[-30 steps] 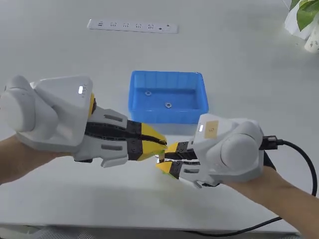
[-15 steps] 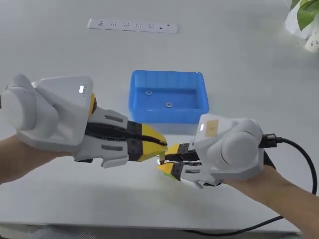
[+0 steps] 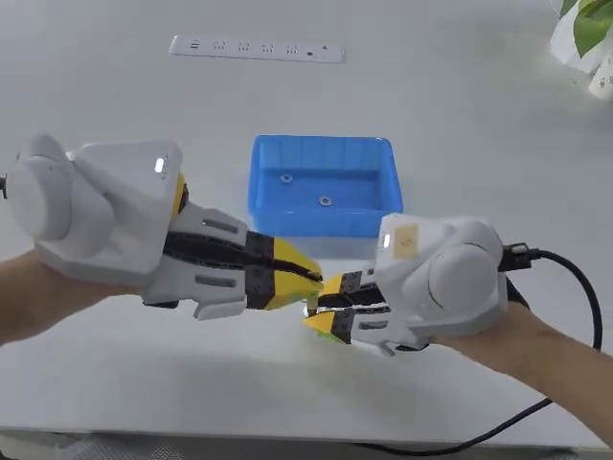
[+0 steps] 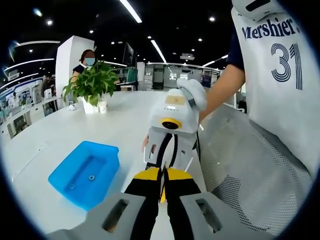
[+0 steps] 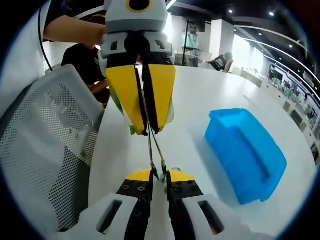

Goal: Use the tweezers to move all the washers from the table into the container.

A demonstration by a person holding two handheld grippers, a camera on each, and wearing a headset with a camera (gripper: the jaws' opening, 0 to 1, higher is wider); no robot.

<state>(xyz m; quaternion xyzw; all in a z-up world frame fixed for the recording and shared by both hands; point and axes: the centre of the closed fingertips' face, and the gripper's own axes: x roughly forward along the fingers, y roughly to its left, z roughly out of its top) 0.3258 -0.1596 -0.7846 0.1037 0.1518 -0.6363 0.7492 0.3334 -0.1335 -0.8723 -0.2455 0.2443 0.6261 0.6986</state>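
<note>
Fingers (image 5: 122, 95) of left gripper (image 5: 147, 132) are pressed together on the tweezers (image 5: 152, 150), with the legs sticking out past the yellow tips. Left gripper view agrees: own jaws closed, thin metal strip pinched in the seam.

Right gripper (image 5: 160, 174) faces the left one nose to nose. Its jaws sit close, with a narrow gap. Tweezer tips end right at the mouth of that gap. Can't tell whether the right jaws actually pinch them or just bracket them.

Small pale thing on the table (image 3: 460, 105) just beside the right jaw tip in right gripper view. Too small to call it a washer.

Head view:
- Both grippers are low over the table's near edge, tips meeting just in front of the container (image 3: 326, 222).
- Left comes in from the left and right from the right, each with a hand behind it.
- Tweezers are mostly hidden between the yellow tips.
- Container is a blue tray, upright, near the table's middle.
- Two washers (image 3: 285, 178) are inside, lying flat on the floor and well apart from each other.
- Power strip (image 3: 256, 49) lies at the far edge.
- Plant (image 3: 584, 27) is at the far right corner.
- Black cable (image 3: 567, 278) runs off the right gripper's back, down past the table edge.

Mesh chair (image 5: 45, 150) is beside the table on the person's side.
</note>
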